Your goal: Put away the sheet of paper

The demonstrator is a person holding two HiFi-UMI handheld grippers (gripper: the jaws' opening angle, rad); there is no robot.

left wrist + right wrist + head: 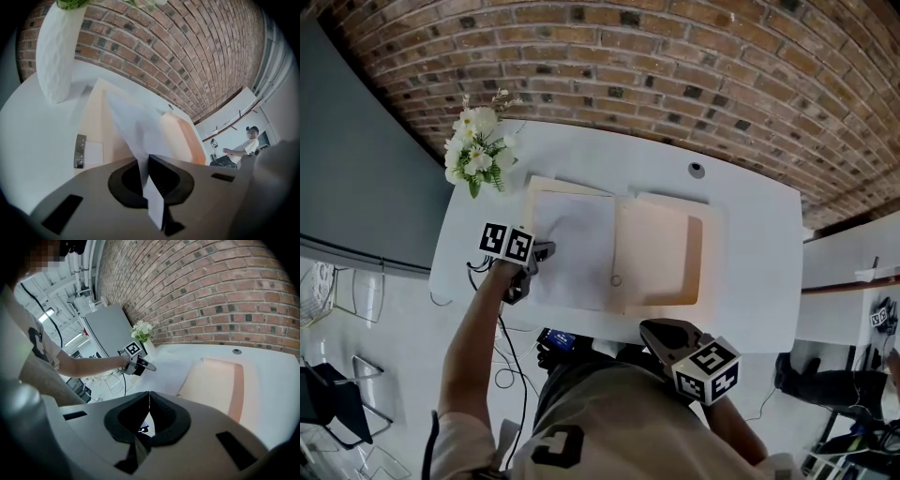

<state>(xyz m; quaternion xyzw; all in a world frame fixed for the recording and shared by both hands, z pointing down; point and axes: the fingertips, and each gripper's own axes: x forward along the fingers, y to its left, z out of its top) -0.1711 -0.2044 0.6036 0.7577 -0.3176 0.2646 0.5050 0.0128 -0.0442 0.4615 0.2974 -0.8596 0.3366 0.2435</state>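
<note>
A white sheet of paper (574, 248) lies over the left half of an open cream folder (661, 251) on the white table (750, 234). My left gripper (542, 253) is at the sheet's left edge and shut on it. In the left gripper view the sheet (136, 131) runs up out of the closed jaws of the left gripper (146, 176), its edge lifted off the folder (93, 126). My right gripper (654, 330) hovers at the table's front edge, shut and holding nothing. In the right gripper view its jaws meet with nothing between them (148, 401), short of the folder (215, 380).
A white vase (58, 51) of white flowers (478, 141) stands at the table's back left corner. A cable grommet (697, 170) sits near the back edge. A brick wall (675, 66) runs behind the table. Cables (511, 366) lie on the floor below.
</note>
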